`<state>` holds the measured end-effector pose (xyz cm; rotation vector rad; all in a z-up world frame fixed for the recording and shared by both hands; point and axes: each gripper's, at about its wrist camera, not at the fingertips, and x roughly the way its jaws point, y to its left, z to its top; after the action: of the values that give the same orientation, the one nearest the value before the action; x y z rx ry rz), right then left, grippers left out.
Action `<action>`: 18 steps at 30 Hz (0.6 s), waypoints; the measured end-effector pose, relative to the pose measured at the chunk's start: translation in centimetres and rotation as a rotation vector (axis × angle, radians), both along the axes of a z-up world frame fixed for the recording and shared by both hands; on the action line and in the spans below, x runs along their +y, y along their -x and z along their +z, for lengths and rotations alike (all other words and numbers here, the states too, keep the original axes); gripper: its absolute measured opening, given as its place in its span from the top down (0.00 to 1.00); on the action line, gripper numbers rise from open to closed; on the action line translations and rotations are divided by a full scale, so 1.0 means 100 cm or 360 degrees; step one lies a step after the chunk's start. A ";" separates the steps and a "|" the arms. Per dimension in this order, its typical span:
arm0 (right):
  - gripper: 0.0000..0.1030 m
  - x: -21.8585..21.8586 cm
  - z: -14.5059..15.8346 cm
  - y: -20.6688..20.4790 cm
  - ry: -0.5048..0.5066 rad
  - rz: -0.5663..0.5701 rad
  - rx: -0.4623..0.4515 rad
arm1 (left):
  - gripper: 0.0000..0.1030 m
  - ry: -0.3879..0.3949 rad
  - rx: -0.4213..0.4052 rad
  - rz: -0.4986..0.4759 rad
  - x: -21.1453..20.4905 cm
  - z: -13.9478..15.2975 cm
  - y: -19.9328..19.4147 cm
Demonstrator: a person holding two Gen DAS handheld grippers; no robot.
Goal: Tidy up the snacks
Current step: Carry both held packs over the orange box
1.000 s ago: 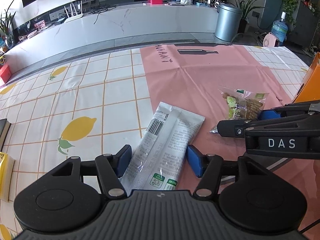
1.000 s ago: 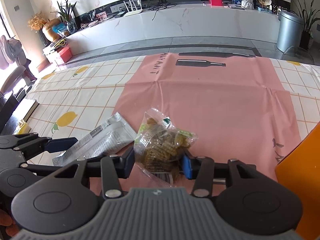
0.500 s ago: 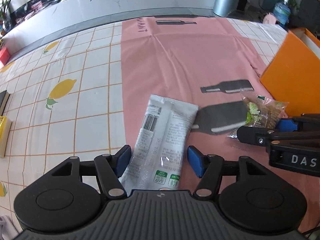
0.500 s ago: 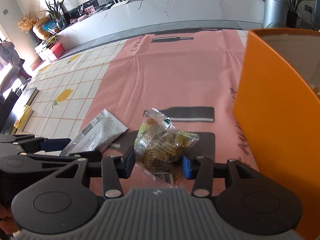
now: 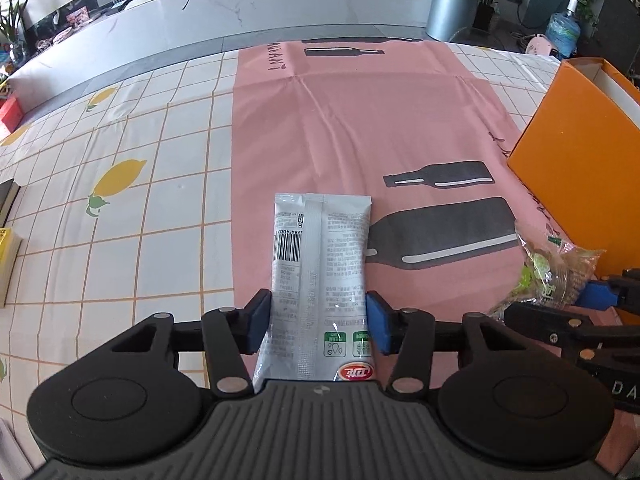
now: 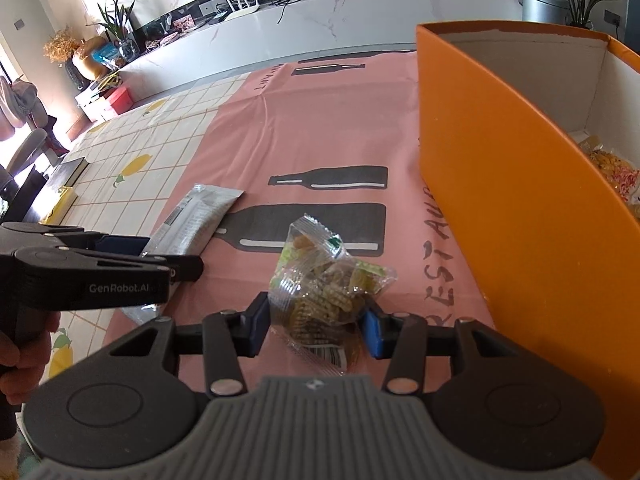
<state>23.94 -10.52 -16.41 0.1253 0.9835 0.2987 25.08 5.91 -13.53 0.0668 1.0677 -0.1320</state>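
Observation:
My left gripper (image 5: 318, 322) is shut on a long grey-white snack packet (image 5: 320, 264) and holds it above the table, pointing away from me. It shows in the right wrist view too (image 6: 196, 220). My right gripper (image 6: 314, 326) is shut on a clear bag of biscuits (image 6: 326, 280), held above the pink cloth. That bag also shows at the right of the left wrist view (image 5: 556, 272). An open orange box (image 6: 508, 184) stands just right of the right gripper, with a snack bag (image 6: 612, 168) inside. The box also shows in the left wrist view (image 5: 576, 152).
The table has a lemon-print checked cloth (image 5: 120, 200) with a pink bottle-print cloth (image 5: 360, 120) over it. Books (image 5: 8, 240) lie at the left edge. A long white counter (image 5: 240, 4) and a grey bin (image 5: 452, 4) stand beyond the table.
Both grippers have risen and moved right toward the orange box, each carrying its snack. The grey packet now points straight ahead. The box's open inside has come into the right wrist view.

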 end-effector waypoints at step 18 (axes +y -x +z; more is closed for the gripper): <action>0.57 -0.038 0.072 0.071 -0.0104 0.0041 -0.0119 | 0.48 0.0340 -0.0182 0.0089 -0.048 0.098 0.073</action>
<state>16.87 -14.29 -9.17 0.1600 0.9018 0.3574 17.77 1.14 -3.73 -0.1467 0.9351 -0.1890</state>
